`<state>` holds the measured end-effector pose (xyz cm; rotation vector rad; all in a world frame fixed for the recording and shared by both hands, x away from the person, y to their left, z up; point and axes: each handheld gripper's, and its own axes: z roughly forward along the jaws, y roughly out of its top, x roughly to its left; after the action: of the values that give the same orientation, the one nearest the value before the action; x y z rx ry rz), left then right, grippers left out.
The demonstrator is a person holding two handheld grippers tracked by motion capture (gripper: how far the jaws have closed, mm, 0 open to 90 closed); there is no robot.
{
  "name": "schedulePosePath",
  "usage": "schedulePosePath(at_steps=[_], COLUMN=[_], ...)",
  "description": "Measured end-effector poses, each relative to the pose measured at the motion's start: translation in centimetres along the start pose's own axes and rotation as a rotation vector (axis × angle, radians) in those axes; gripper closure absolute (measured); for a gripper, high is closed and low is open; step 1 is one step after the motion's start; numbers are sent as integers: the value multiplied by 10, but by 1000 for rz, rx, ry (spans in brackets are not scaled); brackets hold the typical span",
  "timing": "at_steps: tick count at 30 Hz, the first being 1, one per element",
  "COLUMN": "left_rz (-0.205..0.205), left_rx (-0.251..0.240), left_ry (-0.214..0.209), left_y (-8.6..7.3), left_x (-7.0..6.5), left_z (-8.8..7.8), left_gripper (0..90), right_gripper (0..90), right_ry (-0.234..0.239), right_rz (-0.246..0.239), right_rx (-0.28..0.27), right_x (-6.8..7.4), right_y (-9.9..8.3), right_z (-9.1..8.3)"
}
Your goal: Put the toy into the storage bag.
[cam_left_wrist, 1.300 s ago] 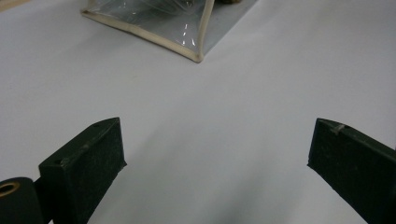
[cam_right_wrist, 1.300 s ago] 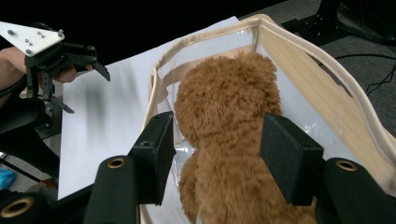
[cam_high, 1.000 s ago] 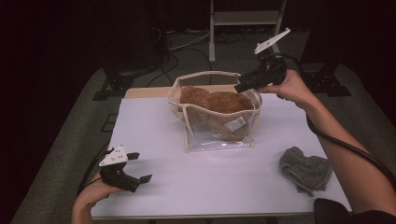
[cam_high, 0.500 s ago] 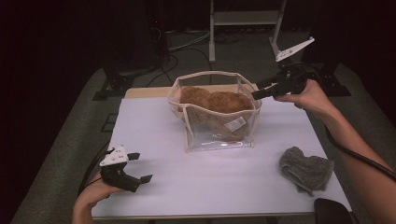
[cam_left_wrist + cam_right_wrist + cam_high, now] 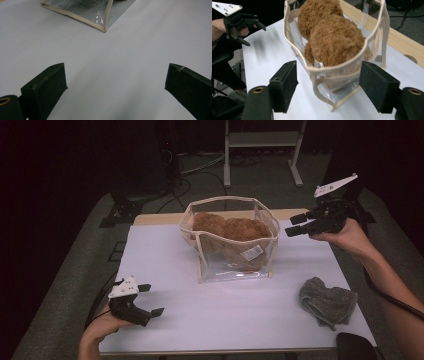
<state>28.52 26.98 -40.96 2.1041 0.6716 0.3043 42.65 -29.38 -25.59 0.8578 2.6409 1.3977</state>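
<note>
Grey cloth beside clear bag

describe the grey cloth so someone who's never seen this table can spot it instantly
Start at the white table and find the clear plastic bag with cream trim holding brown plush at its centre. From there go toward the near right corner: the crumpled grey cloth lies flat there, apart from the bag, below the right gripper. It is the one soft grey item loose on the surface.

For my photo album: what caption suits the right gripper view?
Open black right gripper facing a clear plastic bag holding a brown plush toy.
</note>
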Motion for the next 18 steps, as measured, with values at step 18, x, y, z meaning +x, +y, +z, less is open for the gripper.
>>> schedulePosePath(at_steps=[18], left_rz=[-7], left_rx=[7], left_ry=[2], left_y=[-2], left_x=[1], left_z=[0], left_gripper=[30], right_gripper=[238], right_ry=[-31], right_rz=[102], right_rx=[-5], right_x=[-12], right_y=[-60], right_z=[0])
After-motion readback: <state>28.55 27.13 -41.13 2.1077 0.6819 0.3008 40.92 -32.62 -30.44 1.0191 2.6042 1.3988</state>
